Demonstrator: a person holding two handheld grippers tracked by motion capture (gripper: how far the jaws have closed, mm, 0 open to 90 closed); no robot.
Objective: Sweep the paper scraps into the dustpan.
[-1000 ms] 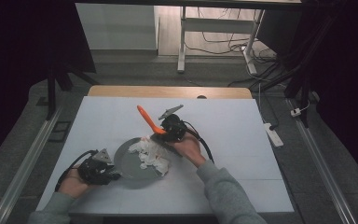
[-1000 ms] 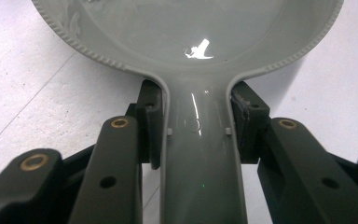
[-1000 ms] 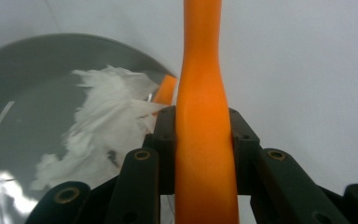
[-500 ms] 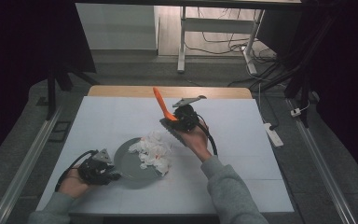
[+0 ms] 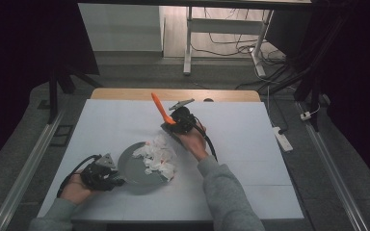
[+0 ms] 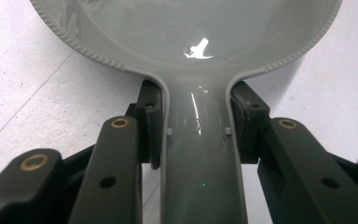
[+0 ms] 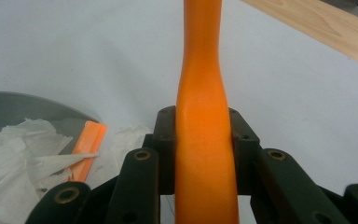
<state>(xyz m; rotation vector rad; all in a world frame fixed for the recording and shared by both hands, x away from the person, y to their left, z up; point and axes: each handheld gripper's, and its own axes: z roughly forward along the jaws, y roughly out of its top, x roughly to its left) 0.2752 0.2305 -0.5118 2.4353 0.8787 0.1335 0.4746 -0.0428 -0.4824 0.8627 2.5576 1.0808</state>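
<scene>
The high view looked forward and down on the whole table [image 5: 125, 120] from afar. The left gripper view sat close along its jaws, facing the grey pan [image 6: 200, 154]. The right gripper view faced 12 o'clock along an orange handle [image 7: 205, 140]; its 9 o'clock edge shared that pan with both other views.

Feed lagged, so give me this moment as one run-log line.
left claw: shut on pan handle | right claw: shut on orange tool, raised beyond pan | crumpled paper: on pan's far edge
</scene>
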